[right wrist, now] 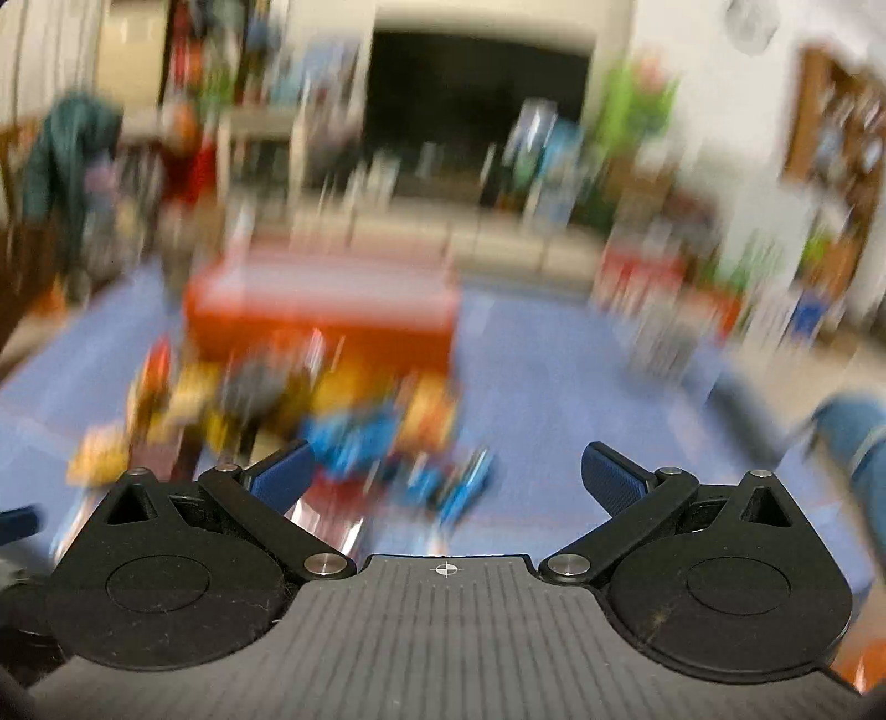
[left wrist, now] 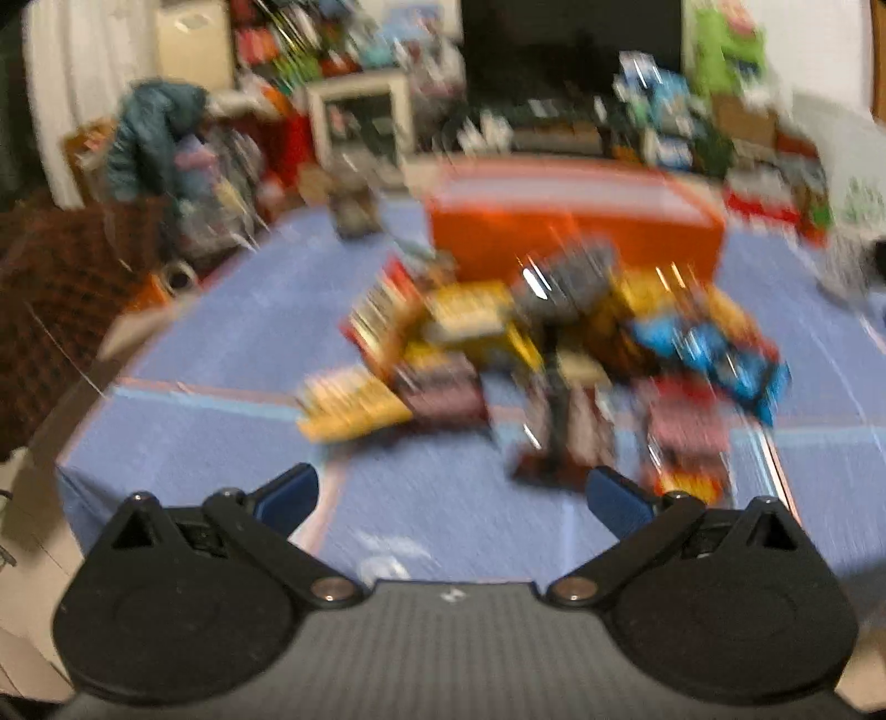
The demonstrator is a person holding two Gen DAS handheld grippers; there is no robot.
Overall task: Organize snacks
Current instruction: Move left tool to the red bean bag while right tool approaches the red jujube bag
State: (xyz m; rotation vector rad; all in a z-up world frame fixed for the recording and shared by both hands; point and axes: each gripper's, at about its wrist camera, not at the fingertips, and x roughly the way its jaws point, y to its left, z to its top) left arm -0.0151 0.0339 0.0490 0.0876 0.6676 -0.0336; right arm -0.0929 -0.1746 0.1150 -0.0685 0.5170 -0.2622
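A blurred heap of snack packets (left wrist: pixel 554 354) lies on a blue cloth-covered table (left wrist: pixel 232 332), with yellow, red, black and blue wrappers. An orange box (left wrist: pixel 576 221) stands behind the heap. My left gripper (left wrist: pixel 451 495) is open and empty, above the table's near part, short of the heap. In the right wrist view the heap (right wrist: pixel 288 410) sits left of centre, with blue packets (right wrist: pixel 360 437) nearest, and the orange box (right wrist: pixel 326 310) behind. My right gripper (right wrist: pixel 448 476) is open and empty, above the table near the heap's right side.
Both views are motion-blurred. Behind the table is a cluttered room with shelves, a dark screen (left wrist: pixel 570 50) and a teal jacket (left wrist: pixel 149 138). A brown woven surface (left wrist: pixel 50 310) lies left of the table. A blue sleeve (right wrist: pixel 864 459) shows at the right edge.
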